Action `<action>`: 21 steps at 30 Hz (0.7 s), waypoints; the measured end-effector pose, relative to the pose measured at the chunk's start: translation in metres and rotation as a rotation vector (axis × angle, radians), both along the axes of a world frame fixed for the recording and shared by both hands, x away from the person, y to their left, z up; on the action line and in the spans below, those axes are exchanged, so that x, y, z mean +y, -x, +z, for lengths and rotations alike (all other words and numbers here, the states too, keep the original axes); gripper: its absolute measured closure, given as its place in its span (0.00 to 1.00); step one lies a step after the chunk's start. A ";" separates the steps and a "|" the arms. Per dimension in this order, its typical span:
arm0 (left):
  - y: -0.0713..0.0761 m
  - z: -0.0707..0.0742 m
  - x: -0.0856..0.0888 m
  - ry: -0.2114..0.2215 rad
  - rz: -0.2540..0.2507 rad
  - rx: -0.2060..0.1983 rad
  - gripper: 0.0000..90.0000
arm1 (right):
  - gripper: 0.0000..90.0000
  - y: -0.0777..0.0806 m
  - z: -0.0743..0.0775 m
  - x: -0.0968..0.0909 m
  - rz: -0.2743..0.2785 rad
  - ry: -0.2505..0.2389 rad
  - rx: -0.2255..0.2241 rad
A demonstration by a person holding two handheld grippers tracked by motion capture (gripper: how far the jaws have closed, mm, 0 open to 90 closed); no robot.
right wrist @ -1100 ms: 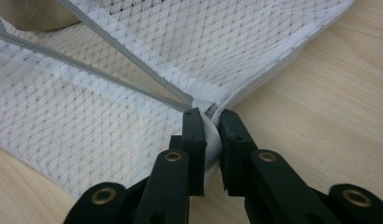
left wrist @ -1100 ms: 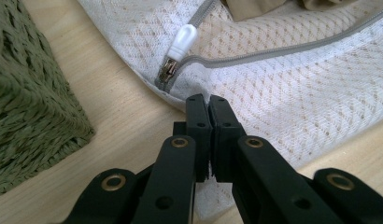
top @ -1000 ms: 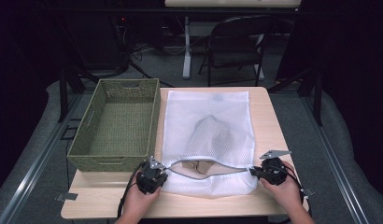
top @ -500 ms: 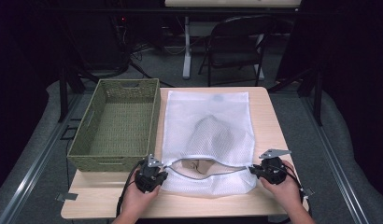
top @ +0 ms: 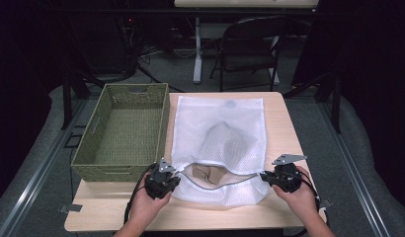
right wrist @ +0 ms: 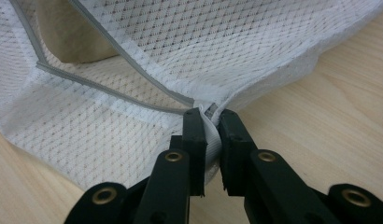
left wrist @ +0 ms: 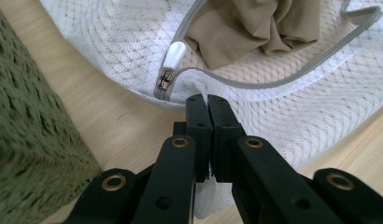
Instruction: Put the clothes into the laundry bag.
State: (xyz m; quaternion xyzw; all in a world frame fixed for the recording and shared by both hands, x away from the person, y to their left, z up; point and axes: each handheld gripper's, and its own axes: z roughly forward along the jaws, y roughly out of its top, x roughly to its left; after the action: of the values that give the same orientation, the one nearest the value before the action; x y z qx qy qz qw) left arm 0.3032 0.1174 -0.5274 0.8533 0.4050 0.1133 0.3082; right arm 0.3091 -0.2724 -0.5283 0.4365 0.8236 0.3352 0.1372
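Note:
A white mesh laundry bag (top: 218, 133) lies flat on the wooden table (top: 284, 123), its grey zipper open along the near end. Tan cloth (left wrist: 236, 23) shows inside the opening, with the white zipper pull (left wrist: 174, 52) beside it. My left gripper (top: 172, 177) is shut on the bag's mesh (left wrist: 283, 107) at the left end of the opening, just below the zipper pull. At the right end of the opening my right gripper (top: 264, 177) is shut on the bag's corner (right wrist: 210, 135), where the grey zipper tape (right wrist: 110, 91) ends.
A green woven basket (top: 124, 131) stands on the table's left half, its wall (left wrist: 26, 116) close beside my left gripper. A folding chair (top: 250, 47) and table legs stand on the floor beyond the far edge. Bare wood runs along the table's right side.
Both grippers have stayed at the ends of the bag's opening. The left hand has shifted very slightly; the opening looks much the same.

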 end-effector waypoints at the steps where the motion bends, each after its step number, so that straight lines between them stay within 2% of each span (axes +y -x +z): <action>1: -0.001 0.002 -0.001 -0.005 -0.006 -0.002 0.98 | 0.91 -0.001 0.001 0.001 0.001 -0.012 -0.002; 4: -0.003 0.007 -0.004 0.009 -0.012 -0.003 0.98 | 0.91 -0.004 0.006 0.003 0.002 -0.018 -0.004; 8: -0.007 0.013 -0.008 0.005 -0.027 -0.015 0.98 | 0.91 -0.009 0.013 0.008 0.027 -0.016 -0.018; 11: -0.011 0.015 -0.010 0.024 -0.028 0.001 0.98 | 0.91 -0.013 0.017 0.012 0.040 -0.018 -0.027; 21: -0.022 0.027 -0.017 0.016 -0.063 0.034 0.98 | 0.91 -0.021 0.026 0.022 0.077 -0.009 -0.023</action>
State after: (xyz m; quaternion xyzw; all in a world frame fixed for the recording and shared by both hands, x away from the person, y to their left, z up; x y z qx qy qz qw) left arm 0.3257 0.1003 -0.5003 0.8650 0.3839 0.0859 0.3114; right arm 0.3302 -0.2499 -0.5021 0.4010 0.8366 0.3490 0.1319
